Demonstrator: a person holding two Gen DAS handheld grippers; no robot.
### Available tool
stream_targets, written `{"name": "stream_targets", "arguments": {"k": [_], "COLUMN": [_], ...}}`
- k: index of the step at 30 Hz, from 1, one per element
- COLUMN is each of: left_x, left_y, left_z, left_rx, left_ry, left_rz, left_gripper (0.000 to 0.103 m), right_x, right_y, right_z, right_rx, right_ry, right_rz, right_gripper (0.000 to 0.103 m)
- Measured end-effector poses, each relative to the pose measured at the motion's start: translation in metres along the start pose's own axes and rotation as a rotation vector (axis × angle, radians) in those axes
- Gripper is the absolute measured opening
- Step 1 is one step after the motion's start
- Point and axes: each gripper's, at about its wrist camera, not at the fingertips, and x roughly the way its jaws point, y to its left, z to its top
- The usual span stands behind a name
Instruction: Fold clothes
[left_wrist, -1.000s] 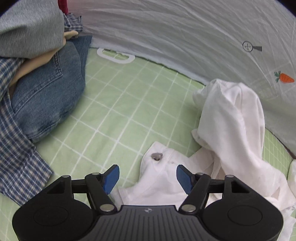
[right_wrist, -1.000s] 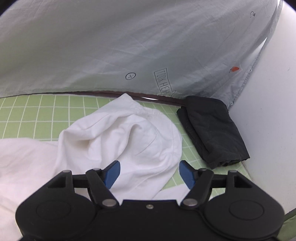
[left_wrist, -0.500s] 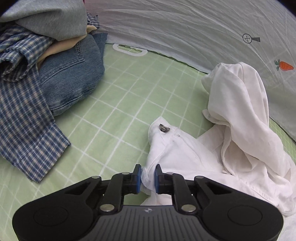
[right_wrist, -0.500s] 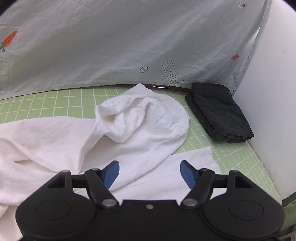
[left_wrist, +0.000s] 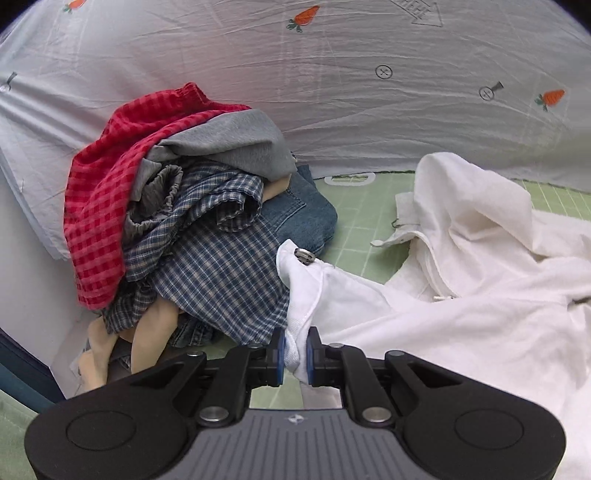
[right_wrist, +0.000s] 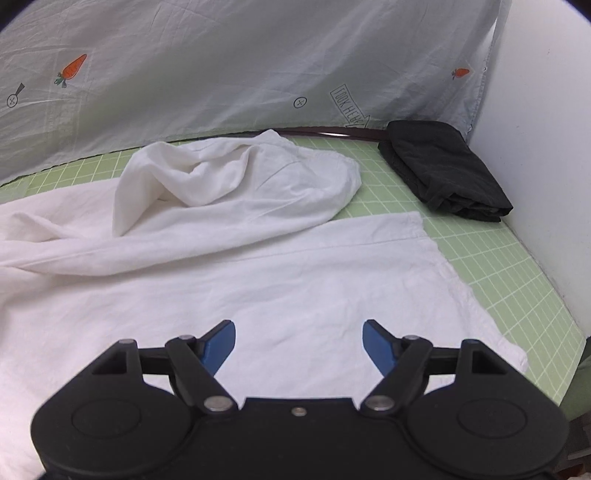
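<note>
White garment (left_wrist: 461, 295) pinched in left tongs (left_wrist: 295, 356) — right tongs (right_wrist: 299, 341) opening (empty)

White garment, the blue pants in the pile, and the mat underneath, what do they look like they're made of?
White garment: likely thin woven cotton or linen, matte; it creases softly and has a metal button at the waistband.
Blue pants: denim, going by the faded blue weave and stitched pocket seams.
Mat: smooth light green sheet with a printed white grid, probably vinyl or rubber; the pictures cannot settle which.
</note>
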Motion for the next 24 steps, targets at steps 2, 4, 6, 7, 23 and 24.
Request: {"name": "stream_targets", "arguments": {"k": [2, 4, 6, 7, 23, 24], "left_x": [-0.003, -0.005, -0.01, -0.014, -0.109, -0.114], "left_y": [-0.004, -0.005, -0.011, -0.016, -0.129, -0.133], "left_z": [-0.01, -0.018, -0.024, -0.026, -0.068, -0.07], "left_rx": [-0.026, -0.076, -0.11, -0.124, -0.152, -0.153], "left_ry": [0.032, 0.071, 0.087, 0.089, 0.149, 0.152], "left_rz": [-0.047, -0.102, -0.132, -0.138, -0.204, -0.199], "left_gripper": [0.02, 0.022, 0.025, 0.027, 0.042, 0.043], "right_x": [0.001, 0.003, 0.007, 0.01, 0.122, 0.132], "right_y": [-0.01, -0.024, -0.04, -0.052, -0.222, -0.226], "right_z": [-0.021, -0.034, -0.042, -0.042, -0.007, -0.002], "right_rx": [-0.009, -0.007, 0.005, 0.02, -0.001, -0.012], "right_ry": [0.033, 0.049, 0.059, 0.062, -0.025, -0.028], "right_rz": [0.024, 0.037, 0.046, 0.046, 0.084, 0.098], "right_gripper": [0.079, 0.081, 0.084, 0.085, 0.097, 0.096]}}
